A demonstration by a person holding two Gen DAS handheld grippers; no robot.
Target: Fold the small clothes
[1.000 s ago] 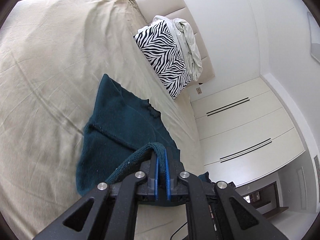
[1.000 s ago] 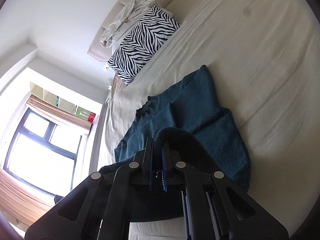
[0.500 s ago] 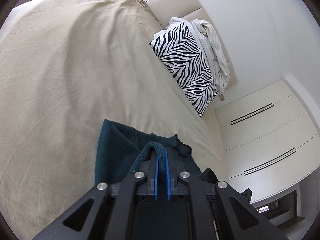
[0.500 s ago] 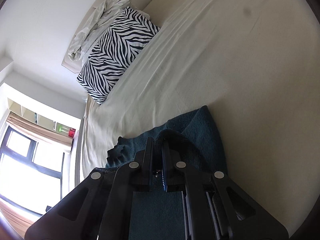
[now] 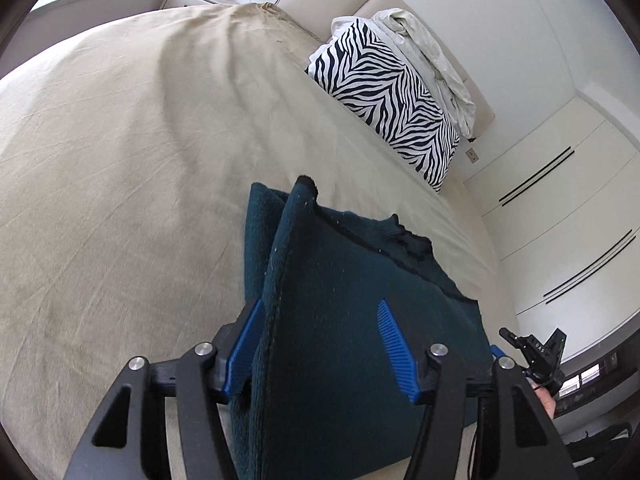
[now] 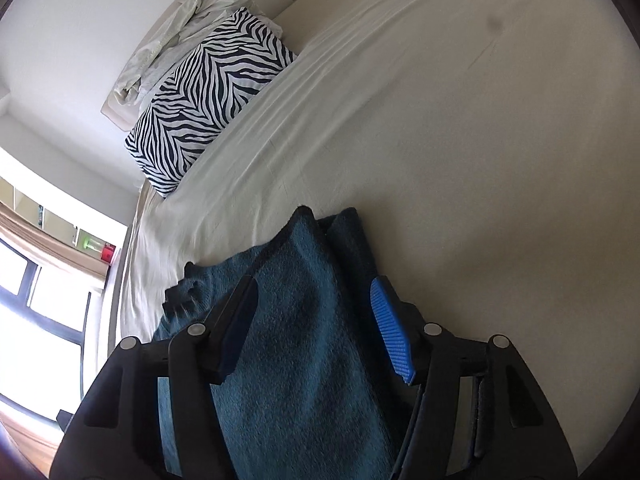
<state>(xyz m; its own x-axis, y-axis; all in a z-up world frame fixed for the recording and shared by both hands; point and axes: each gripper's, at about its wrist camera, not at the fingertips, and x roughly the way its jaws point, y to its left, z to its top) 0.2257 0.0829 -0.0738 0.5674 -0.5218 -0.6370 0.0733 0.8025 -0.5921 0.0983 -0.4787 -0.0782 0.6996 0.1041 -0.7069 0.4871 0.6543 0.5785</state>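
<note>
A dark teal knitted garment (image 5: 344, 292) lies folded over on the beige bed sheet (image 5: 120, 160). It also shows in the right wrist view (image 6: 296, 320). My left gripper (image 5: 320, 340) is open, its blue pads spread either side of the folded cloth edge, low over the garment. My right gripper (image 6: 316, 332) is open too, jaws wide apart over the same garment near its far edge. Neither holds the cloth.
A zebra-print pillow (image 5: 384, 96) with a crumpled white sheet (image 5: 424, 48) leans on the headboard at the bed's far end. White wardrobe doors (image 5: 560, 216) stand beyond the bed. A window (image 6: 40, 320) is at the left of the right wrist view.
Both grippers were shut on the garment's edge and carried it forward over itself. Now both have opened and let go, and the garment lies folded on the bed.
</note>
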